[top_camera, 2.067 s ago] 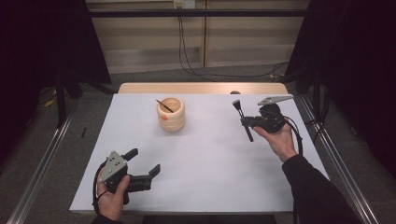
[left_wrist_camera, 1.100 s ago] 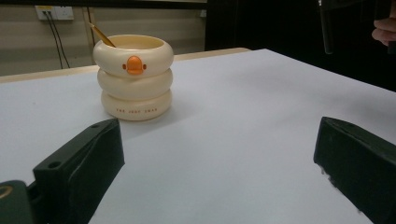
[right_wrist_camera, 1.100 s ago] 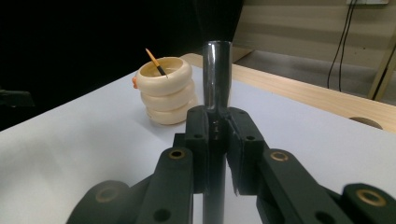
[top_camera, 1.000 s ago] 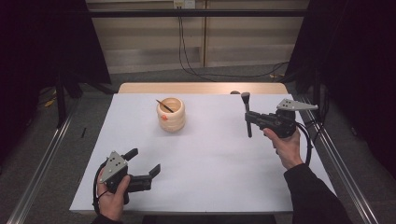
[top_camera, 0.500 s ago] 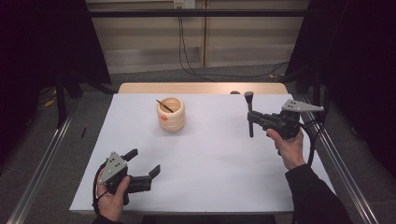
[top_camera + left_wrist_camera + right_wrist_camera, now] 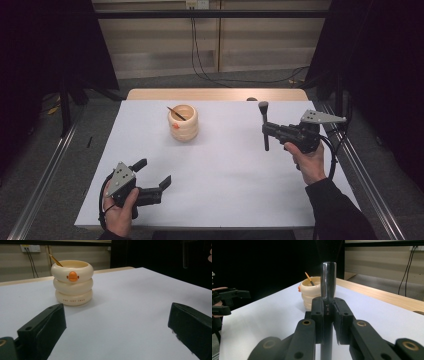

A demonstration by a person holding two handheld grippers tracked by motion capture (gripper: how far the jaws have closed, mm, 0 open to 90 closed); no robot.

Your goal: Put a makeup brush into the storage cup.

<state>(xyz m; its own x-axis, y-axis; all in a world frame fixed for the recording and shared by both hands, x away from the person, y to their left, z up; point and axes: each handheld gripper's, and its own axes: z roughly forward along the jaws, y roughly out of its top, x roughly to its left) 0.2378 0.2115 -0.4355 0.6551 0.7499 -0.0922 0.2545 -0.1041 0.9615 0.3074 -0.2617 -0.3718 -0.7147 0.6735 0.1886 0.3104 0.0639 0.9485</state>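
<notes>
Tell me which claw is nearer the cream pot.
Right, by a little. The right claw, shut on the brush, is level with the cream pot on its right; the left claw sits open near the table's front edge.

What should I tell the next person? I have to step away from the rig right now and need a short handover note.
Right gripper: shut on the makeup brush, held upright above the table's right side, bristles up.
Left gripper: open, holding nothing, low at the near left corner.
Cup: cream, ringed, standing at the far middle, with one thin stick already leaning in it.
Done: brush picked up.
Left: probably carry the brush across to the cup and drop it in.
</notes>
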